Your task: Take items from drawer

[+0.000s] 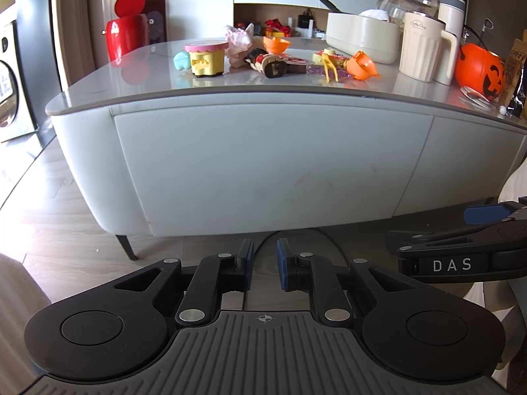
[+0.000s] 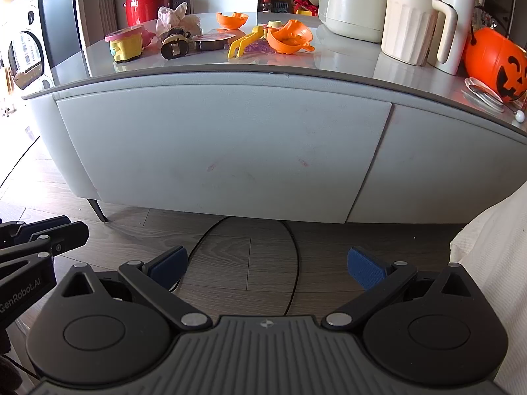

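The drawer front (image 1: 273, 164) of the low white table is flush and closed, also seen in the right wrist view (image 2: 224, 151). Nothing of its inside shows. My left gripper (image 1: 265, 268) hovers low over the wooden floor in front of it, blue pads only narrowly apart and nothing between them. My right gripper (image 2: 266, 263) is held beside it to the right, fingers spread wide and empty. Toys lie on the tabletop: a yellow tub with a pink lid (image 1: 206, 57), orange funnels (image 1: 362, 65), yellow tongs (image 2: 245, 42).
On the tabletop's right stand a cream mug (image 1: 425, 47), a cream tray (image 1: 362, 38) and an orange pumpkin bucket (image 1: 481, 72). A red bin (image 1: 126, 33) is behind the table. A black cable (image 2: 293, 263) loops on the floor. White fabric (image 2: 494, 263) is at the right.
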Tool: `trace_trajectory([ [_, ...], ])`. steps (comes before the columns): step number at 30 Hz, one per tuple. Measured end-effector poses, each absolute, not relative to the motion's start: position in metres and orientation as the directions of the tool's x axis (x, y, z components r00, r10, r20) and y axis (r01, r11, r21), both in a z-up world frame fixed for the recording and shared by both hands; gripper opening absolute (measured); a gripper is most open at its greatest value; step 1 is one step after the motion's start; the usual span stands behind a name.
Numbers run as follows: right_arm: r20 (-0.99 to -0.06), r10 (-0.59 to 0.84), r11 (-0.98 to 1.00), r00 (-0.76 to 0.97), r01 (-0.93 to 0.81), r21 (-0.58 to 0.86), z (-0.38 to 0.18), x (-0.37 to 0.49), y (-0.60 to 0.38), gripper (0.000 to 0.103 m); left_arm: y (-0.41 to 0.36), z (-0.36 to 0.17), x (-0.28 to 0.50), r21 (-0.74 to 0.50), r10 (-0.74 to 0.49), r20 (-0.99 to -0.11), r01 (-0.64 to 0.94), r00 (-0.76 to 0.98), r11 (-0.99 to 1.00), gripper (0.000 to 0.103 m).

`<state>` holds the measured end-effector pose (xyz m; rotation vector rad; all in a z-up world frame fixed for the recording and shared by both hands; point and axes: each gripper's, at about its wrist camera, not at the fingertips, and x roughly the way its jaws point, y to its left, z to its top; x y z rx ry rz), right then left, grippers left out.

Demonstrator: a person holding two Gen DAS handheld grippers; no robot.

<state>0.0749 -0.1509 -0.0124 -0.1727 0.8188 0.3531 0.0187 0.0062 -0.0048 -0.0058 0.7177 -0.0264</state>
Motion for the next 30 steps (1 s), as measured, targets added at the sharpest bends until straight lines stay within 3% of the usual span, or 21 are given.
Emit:
trace_trajectory([
  [13, -0.739, 0.242, 0.928, 0.629, -0.373, -0.014, -0.012, 0.075, -0.151, 0.103, 0.007, -0.005, 0.018, -0.013, -0.025, -0.656, 0.021, 0.754, 1.000, 0.017],
  [19, -0.730, 0.258, 0.932, 0.633, -0.363, 0.015, -0.009, 0.074, -0.155, 0.103, 0.005, 0.005, 0.014, -0.080, -0.098, -0.632, 0.061, 0.769, 0.995, 0.014],
  [24, -0.730, 0.270, 0.935, 0.628, -0.353, 0.042, -0.006, 0.074, -0.159, 0.103, -0.016, 0.012, 0.010, 0.084, 0.057, -0.629, -0.006, 0.775, 0.996, 0.014],
  [30, -0.747, 0.255, 0.942, 0.613, -0.332, 0.049, -0.002, 0.077, -0.162, 0.103, -0.006, 0.014, 0.025, -0.057, -0.056, -0.713, 0.022, 0.699, 0.998, 0.014],
])
